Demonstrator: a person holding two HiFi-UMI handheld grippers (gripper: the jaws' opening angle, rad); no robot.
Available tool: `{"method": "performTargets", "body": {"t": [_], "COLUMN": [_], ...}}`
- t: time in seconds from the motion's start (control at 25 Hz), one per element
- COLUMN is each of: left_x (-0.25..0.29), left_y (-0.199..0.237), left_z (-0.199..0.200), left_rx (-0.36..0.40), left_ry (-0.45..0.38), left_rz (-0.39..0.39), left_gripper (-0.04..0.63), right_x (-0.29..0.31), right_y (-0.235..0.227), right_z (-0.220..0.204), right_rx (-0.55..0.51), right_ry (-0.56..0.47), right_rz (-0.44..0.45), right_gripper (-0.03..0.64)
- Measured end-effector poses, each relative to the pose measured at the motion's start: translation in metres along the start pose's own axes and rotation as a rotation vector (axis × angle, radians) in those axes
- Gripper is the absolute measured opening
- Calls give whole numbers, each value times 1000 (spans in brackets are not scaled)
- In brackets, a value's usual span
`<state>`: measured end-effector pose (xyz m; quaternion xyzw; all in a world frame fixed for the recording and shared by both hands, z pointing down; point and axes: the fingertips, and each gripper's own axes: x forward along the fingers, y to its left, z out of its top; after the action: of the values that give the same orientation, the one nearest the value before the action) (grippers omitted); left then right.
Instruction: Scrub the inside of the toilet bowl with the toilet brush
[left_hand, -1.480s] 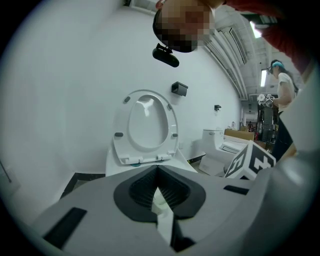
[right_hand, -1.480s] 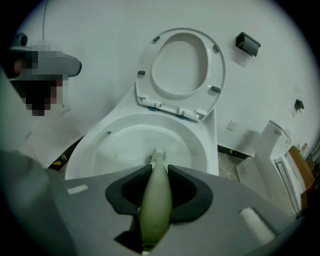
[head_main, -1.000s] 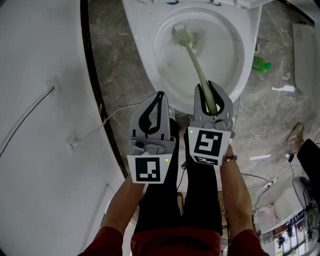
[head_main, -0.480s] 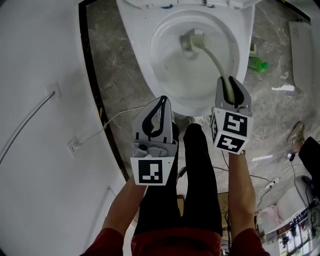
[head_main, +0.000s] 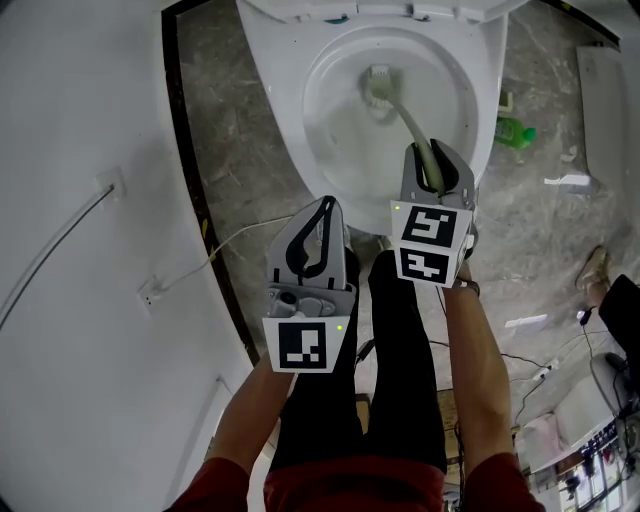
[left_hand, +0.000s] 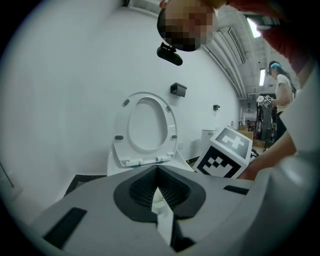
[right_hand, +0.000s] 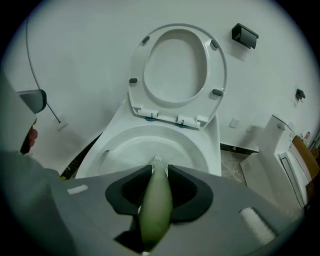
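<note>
Toilet brush (head_main: 405, 115) handle clamped in right tool (head_main: 436, 165) | shaft slants away into toilet bowl (head_main: 330, 150), head near far wall | left tool (head_main: 320, 212) closed, empty

- My left hand-held gripper (head_main: 324, 203): grey shell, black ribbed jaw pads, small green light, black-and-white marker cube (head_main: 303, 344).
- My right hand-held gripper (head_main: 437, 152): the same grey, black and markers.
- I wear red sleeves (head_main: 212, 486) and black trousers (head_main: 402, 390).

Marbled grey floor (head_main: 232, 110), white toilet (head_main: 278, 92), green bottle (head_main: 519, 129), white cable (head_main: 236, 234)
</note>
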<state>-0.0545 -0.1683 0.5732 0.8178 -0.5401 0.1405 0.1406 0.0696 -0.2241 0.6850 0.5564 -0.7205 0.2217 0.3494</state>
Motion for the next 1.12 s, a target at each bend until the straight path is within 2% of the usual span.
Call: {"method": "performTargets", "body": {"t": [0.2,0.36,0.6,0.76,0.84,0.96,1.12], "left_x": [-13,-33,-77,-111,-127,-144,-165], "left_y": [6,10,3,-2,-2,2,10], "left_z": [18,59,154,234,273,325,376], "left_rx": [5,0,-46,-40,-9,13,51], "left_ry": [-4,4,-3,-42,-88,-166,-227], "left_rz": [28,43,61,63,70,91,94], "left_gripper": [5,5,5,6,5,5,6], "right_x": [-52,-110,-222,-298,-333,-379,-429], "right_y": [-5,-7,-11,-19,-23,-34,-46], "right_z": [27,54,111,162,191,236,288], "right_rx": [35,35,62,105,95,76,82], "right_ry": [-106,-150,-210,-259,-310,-423,-567], "right_rz": [1,-9,-1,21,27,-10,-60], "right_gripper": [112,112,112,112,112,112,112]}}
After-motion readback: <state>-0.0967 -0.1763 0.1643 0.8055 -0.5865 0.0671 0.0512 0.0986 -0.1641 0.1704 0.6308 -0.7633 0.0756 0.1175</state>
